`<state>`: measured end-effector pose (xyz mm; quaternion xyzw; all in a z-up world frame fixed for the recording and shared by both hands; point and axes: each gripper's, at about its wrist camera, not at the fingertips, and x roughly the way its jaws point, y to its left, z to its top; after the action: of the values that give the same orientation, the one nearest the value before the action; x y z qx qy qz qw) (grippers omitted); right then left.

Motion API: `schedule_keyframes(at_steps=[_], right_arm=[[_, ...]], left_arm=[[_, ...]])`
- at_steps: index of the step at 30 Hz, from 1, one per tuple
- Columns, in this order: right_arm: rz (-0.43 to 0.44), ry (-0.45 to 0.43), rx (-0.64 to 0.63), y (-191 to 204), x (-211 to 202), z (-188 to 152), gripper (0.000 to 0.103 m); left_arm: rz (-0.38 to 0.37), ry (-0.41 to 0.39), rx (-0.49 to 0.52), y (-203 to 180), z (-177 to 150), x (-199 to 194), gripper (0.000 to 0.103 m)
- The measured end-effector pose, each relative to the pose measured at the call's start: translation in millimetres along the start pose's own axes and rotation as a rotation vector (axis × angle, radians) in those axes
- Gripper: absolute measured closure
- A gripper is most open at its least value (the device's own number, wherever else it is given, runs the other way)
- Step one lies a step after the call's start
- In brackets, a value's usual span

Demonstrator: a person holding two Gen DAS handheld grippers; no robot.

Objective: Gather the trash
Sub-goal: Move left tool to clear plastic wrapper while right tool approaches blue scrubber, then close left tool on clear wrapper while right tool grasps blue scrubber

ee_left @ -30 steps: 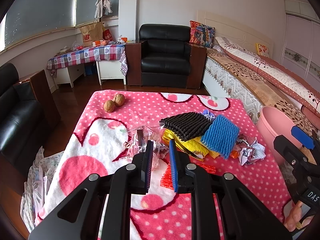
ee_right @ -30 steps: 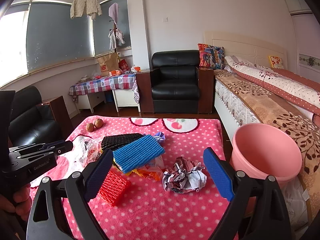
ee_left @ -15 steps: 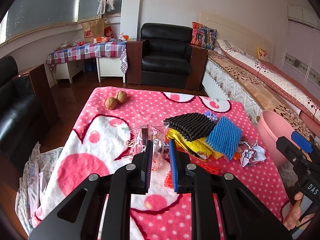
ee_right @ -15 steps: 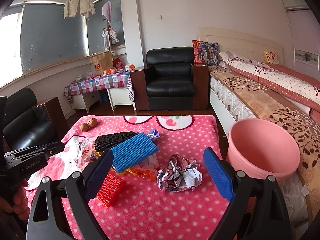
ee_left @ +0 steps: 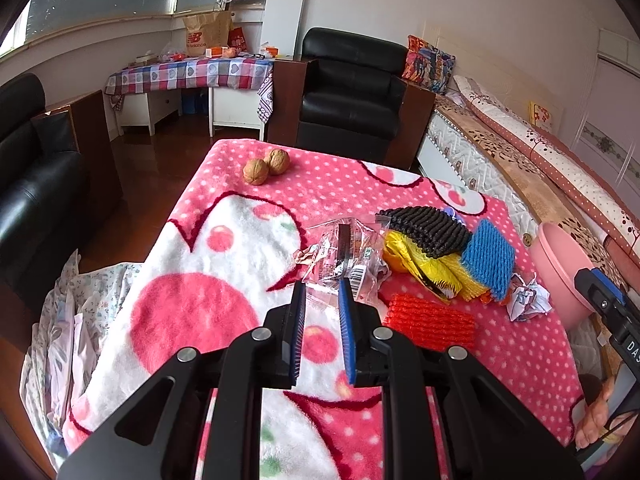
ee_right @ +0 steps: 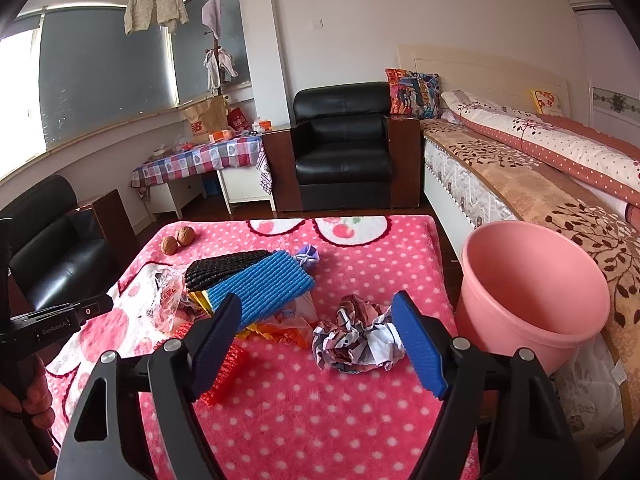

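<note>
Trash lies on a pink polka-dot blanket: a clear plastic wrapper, black foam net, blue foam net, yellow foil, red foam net and a crumpled paper ball. My left gripper hovers just short of the wrapper, jaws a narrow gap apart, empty. My right gripper is wide open, its fingers either side of the paper ball. A pink bin stands right of the table.
Two walnuts sit at the blanket's far left. A bed runs along the right, a black armchair behind the table, a black sofa on the left. Printed cloth lies on the floor left.
My left gripper has moved forward and down toward the clear wrapper, jaws slightly wider. My right gripper has closed in on the paper ball, still wide open.
</note>
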<state>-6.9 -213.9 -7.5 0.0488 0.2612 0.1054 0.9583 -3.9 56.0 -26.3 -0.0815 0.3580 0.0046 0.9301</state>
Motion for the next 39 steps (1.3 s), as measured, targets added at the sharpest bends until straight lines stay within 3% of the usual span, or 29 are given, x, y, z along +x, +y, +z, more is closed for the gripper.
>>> schedule_keyframes(at_steps=[13,15,17,32,34,36,39], right_arm=[[0.035,0.024,-0.015,1,6,-7,0.028],[0.040,0.030,-0.016,2,7,-7,0.028],[0.042,0.033,-0.016,2,8,-8,0.028],[0.064,0.060,-0.042,12,27,-6,0.028],[0.073,0.065,-0.048,15,30,-4,0.028],[0.086,0.071,-0.051,18,33,-3,0.028],[0.104,0.079,-0.059,24,38,-2,0.028]], left_arm=[[-0.077,0.057,0.038,-15,-1,15,0.084],[-0.074,0.052,0.051,-18,-1,17,0.074],[-0.074,0.052,0.061,-21,1,21,0.071],[-0.002,0.075,0.116,-29,9,64,0.070],[-0.014,0.075,0.093,-24,9,65,0.071],[-0.020,0.079,0.081,-20,10,65,0.089],[-0.021,0.067,0.084,-17,9,61,0.095]])
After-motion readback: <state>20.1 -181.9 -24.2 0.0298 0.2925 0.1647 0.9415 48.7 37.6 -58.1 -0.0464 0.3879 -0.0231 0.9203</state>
